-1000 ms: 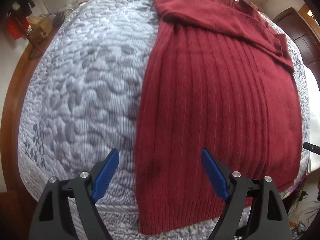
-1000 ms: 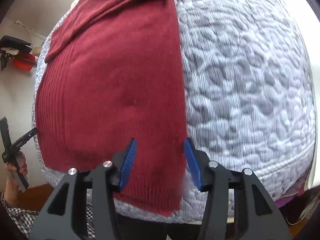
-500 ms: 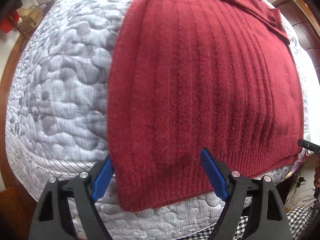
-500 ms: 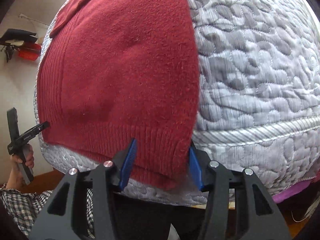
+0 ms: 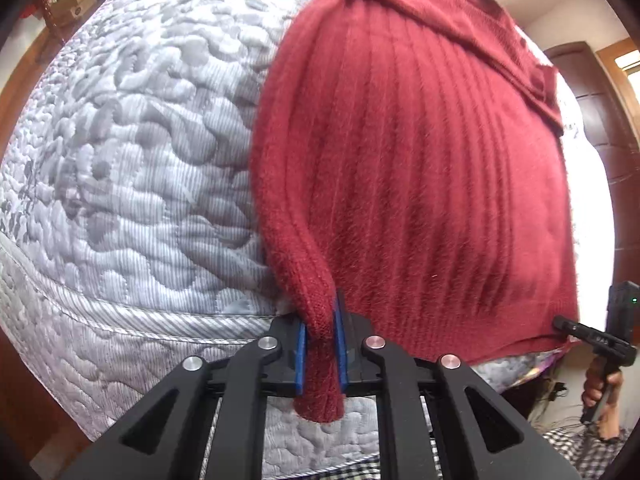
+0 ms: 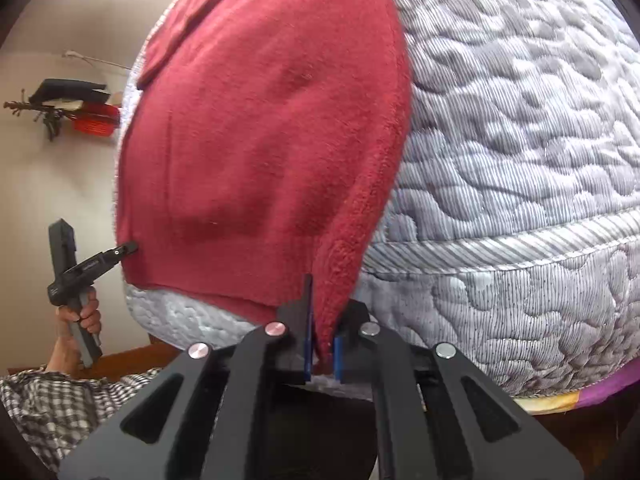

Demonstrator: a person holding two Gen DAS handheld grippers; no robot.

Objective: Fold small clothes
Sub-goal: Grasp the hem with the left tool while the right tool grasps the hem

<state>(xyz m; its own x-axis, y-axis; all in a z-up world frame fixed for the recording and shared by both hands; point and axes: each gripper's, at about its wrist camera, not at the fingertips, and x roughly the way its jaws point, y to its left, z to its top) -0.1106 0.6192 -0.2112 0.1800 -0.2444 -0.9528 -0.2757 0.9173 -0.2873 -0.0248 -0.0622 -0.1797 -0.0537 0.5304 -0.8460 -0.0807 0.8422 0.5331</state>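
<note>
A red knitted sweater (image 5: pixel 420 168) lies flat on the quilted bed (image 5: pixel 140 152), sleeves already folded across, while the left claw (image 5: pixel 320 338) and right claw (image 6: pixel 320 350) each pinch a hem corner, the lengthwise fold not yet made.

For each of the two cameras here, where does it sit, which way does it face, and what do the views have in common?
Left wrist: sits on the left gripper, facing across the quilted bed along the red sweater, hem corner clamped; the other gripper and holding hand show at right.
Right wrist: sits on the right gripper, facing the same way, opposite hem corner clamped; the other gripper, hand and checked sleeve show at left.
Shared: sweater, bed, each other's gripper.
</note>
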